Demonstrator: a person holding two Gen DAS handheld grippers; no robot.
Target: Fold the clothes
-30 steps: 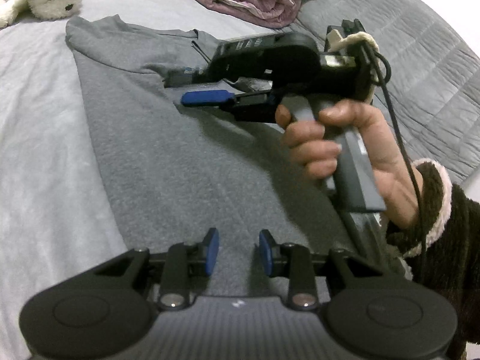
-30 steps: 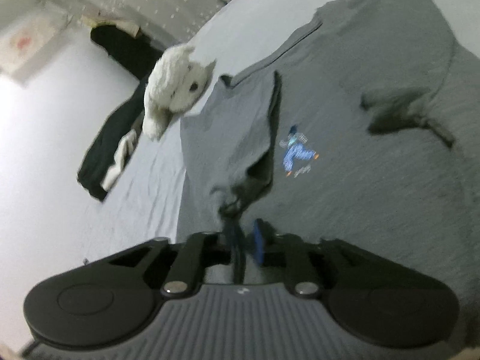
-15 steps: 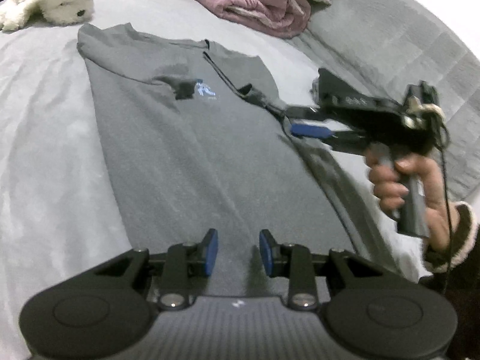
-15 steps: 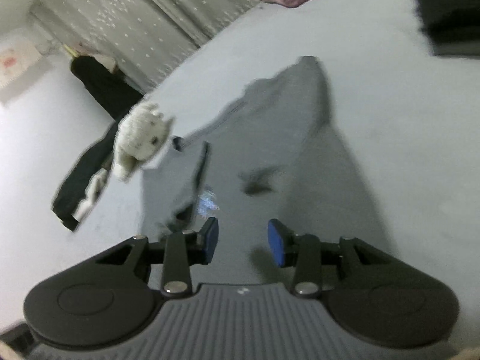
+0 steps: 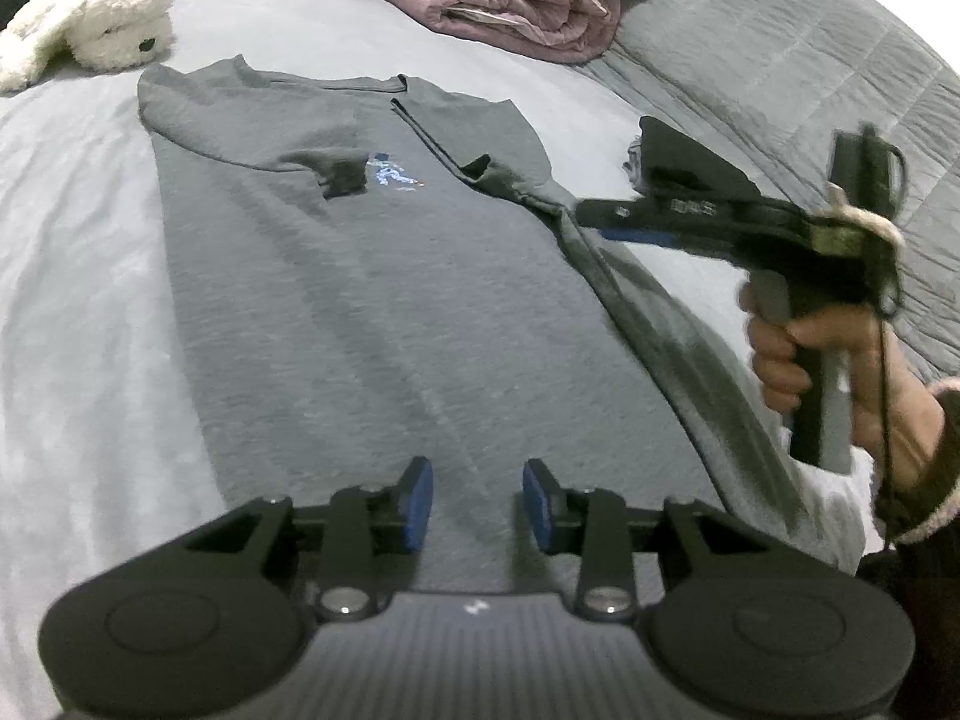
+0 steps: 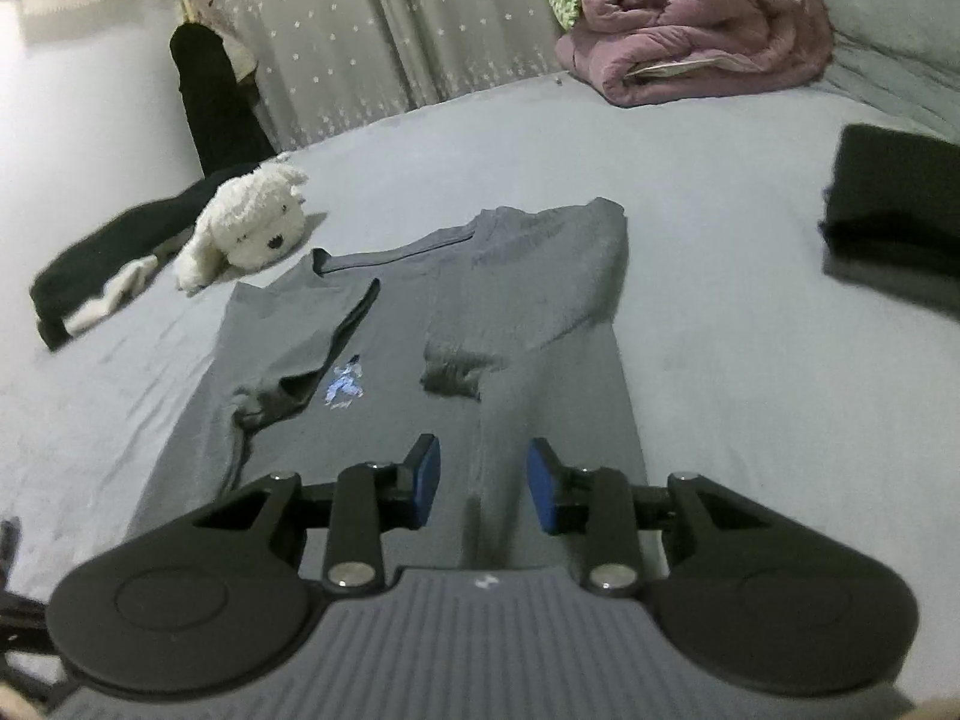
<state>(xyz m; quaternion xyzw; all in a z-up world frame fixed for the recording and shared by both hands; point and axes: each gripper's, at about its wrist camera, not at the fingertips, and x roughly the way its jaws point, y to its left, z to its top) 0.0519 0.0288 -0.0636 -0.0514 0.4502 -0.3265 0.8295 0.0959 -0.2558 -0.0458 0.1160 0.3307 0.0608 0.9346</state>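
Observation:
A grey T-shirt [image 5: 360, 300] [image 6: 540, 324] lies flat on the bed, collar far from me. Both sleeves are folded in over the chest, either side of a small blue print [image 5: 390, 174] [image 6: 345, 387]. My left gripper [image 5: 477, 480] hovers open over the shirt's lower half, nothing between its blue pads. My right gripper [image 6: 483, 462] is open too and holds nothing. In the left wrist view the right gripper [image 5: 600, 225] sits blurred at the shirt's right edge, gripped by a hand [image 5: 798, 360], just off the folded right sleeve [image 5: 498, 138].
A white plush dog [image 5: 102, 30] [image 6: 252, 222] lies beyond the collar. A rolled pink quilt [image 5: 510, 0] [image 6: 696, 42] sits at the back. A folded black garment [image 6: 894, 198] lies to the right, dark clothing [image 6: 120, 240] to the left. Bare grey sheet surrounds the shirt.
The right gripper, shut on the right sleeve over the chest a second ago, has let go and drawn back to the shirt's right edge. The sleeve stays folded in. My left gripper stays open.

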